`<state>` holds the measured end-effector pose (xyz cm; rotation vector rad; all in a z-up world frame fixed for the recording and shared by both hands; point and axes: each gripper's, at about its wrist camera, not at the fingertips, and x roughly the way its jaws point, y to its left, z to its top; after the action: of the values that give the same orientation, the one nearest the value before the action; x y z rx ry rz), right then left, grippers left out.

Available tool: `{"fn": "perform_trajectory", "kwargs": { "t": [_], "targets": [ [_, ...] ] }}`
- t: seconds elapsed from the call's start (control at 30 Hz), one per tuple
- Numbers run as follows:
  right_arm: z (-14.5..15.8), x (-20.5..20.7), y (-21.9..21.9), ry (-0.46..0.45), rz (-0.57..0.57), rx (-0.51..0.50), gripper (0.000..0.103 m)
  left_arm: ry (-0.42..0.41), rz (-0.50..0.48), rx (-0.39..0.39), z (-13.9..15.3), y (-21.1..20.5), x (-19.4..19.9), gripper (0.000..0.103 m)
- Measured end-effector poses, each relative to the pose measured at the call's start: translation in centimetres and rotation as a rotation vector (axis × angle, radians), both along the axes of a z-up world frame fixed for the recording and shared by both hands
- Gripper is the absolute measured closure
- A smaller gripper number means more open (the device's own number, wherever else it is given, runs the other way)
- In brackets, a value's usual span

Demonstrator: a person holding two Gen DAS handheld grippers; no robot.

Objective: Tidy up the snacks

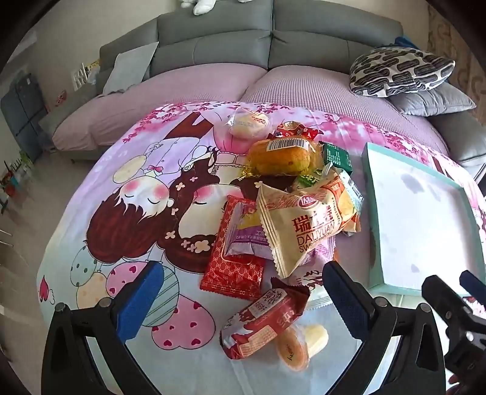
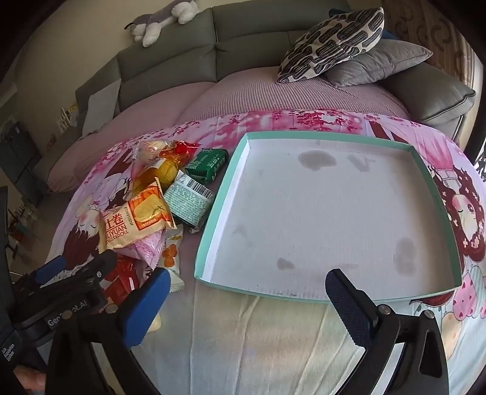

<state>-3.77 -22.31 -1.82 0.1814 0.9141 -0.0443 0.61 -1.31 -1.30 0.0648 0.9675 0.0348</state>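
A heap of wrapped snacks lies on a cartoon-print cloth [image 1: 127,188]: a cream Swiss-roll pack [image 1: 300,221], a red patterned pack [image 1: 234,270], a red-and-white pack [image 1: 261,325] nearest me, an orange cake [image 1: 282,158], a green pack [image 1: 337,158]. A shallow teal-rimmed tray [image 1: 369,194] with a stained white floor stands to the right of the heap and holds nothing. My left gripper [image 1: 243,294] is open and empty, just above the nearest packs. My right gripper [image 2: 246,291] is open and empty at the tray's near rim [image 2: 261,293]. The heap [image 2: 145,212] lies to its left.
A grey sofa [image 1: 243,39] with a pink cover runs behind the cloth. A patterned cushion [image 2: 331,42] and a grey cushion [image 2: 379,63] lie at the back right. A plush toy [image 2: 161,21] lies on the sofa back. The left gripper's body [image 2: 70,291] shows beside my right one.
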Motion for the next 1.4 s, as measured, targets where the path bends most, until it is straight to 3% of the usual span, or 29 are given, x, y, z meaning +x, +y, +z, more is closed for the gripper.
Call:
{"fn": "perform_trajectory", "kwargs": {
  "t": [0.37,1.4],
  "targets": [
    [0.04,-0.23,-0.55,0.005,-0.031,-0.022,0.000,0.015,-0.070,-0.021,-0.38,-0.79,-0.37,0.000],
    [-0.13,-0.19,-0.50,0.026,-0.028,-0.033,0.000,0.046,-0.068,-0.037,-0.81,-0.72,-0.36,0.000]
  ]
}}
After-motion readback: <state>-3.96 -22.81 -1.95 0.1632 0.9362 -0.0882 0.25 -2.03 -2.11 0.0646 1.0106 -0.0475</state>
